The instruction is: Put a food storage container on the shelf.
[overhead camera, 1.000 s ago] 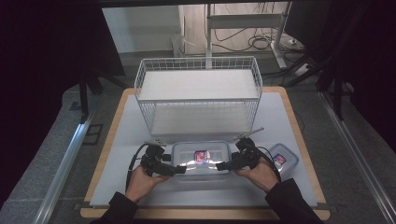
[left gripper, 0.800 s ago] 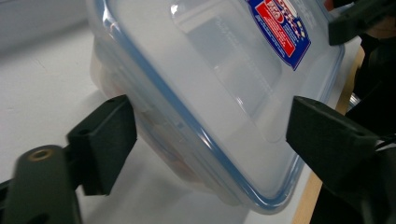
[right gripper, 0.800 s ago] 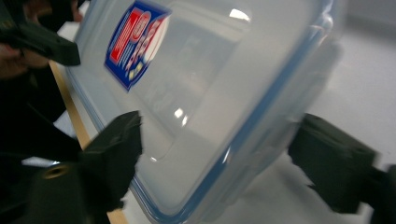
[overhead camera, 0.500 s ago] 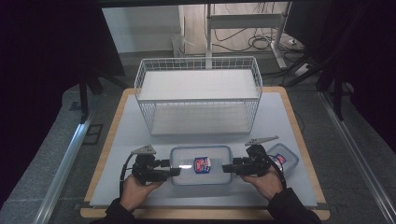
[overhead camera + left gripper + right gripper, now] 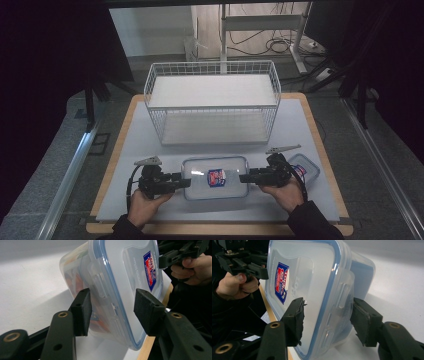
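- Clear rectangular plastic container with a blue-rimmed snap lid and a red-and-blue label (image 5: 216,177) lay flat on the pale grey table (image 5: 150,145), near the front edge, between the two hands.
- Left claw (image 5: 186,182) sat at the container's left end. In the left gripper view its jaws had just been closing and straddled that end (image 5: 110,297) around the side latch: one pad (image 5: 83,308) looked to be against the container wall, the other (image 5: 146,308) stood apart from the lid, so no grip there yet.
- Right claw (image 5: 243,178) sat at the container's right end. In the right gripper view its jaws had also just been closing and bracketed that end (image 5: 312,290); the lid-side pad (image 5: 297,315) lay close to the lid, the far pad (image 5: 363,320) just beside the latch; firm contact could not be made out.
- Small clear lidded box with a blue rim (image 5: 304,167) stood just right of the right hand.
- White wire two-tier rack (image 5: 212,102) stood behind the container, well apart from it.
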The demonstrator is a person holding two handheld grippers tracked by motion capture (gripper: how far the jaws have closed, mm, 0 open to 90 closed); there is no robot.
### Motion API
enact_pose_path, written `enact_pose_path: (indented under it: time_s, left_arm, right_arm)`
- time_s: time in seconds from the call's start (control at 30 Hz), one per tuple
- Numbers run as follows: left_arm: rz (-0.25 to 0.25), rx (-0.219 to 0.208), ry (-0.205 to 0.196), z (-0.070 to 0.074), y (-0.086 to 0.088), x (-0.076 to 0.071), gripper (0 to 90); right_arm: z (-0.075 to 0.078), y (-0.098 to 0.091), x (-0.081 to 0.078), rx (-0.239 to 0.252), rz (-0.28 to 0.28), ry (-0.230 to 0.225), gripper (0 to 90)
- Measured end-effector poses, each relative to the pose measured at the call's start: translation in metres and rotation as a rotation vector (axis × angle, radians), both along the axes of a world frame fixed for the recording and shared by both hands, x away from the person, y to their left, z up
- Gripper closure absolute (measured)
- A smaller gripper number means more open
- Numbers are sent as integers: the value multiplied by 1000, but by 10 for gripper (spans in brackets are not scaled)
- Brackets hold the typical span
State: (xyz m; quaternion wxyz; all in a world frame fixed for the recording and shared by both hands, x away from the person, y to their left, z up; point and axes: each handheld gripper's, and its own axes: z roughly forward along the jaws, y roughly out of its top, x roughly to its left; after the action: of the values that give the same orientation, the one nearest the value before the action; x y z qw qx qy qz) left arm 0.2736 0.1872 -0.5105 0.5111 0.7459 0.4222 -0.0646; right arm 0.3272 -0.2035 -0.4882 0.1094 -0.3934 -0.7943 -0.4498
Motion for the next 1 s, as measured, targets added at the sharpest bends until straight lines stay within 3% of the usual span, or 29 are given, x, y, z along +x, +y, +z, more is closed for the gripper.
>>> enact_pose_path:
  time_s: [0.37, 0.7, 1.0]
  left_arm:
    - [32, -54, 39, -1, 2, 5, 529]
    - [58, -53, 36, 5, 1, 12, 539]
    - [51, -34, -14, 22, 0, 14, 537]
  right_arm:
    - [-2, -6, -1, 62, -48, 62, 501]
    - [5, -2, -4, 44, -78, -2, 512]
    - [22, -3, -3, 41, -68, -59, 511]
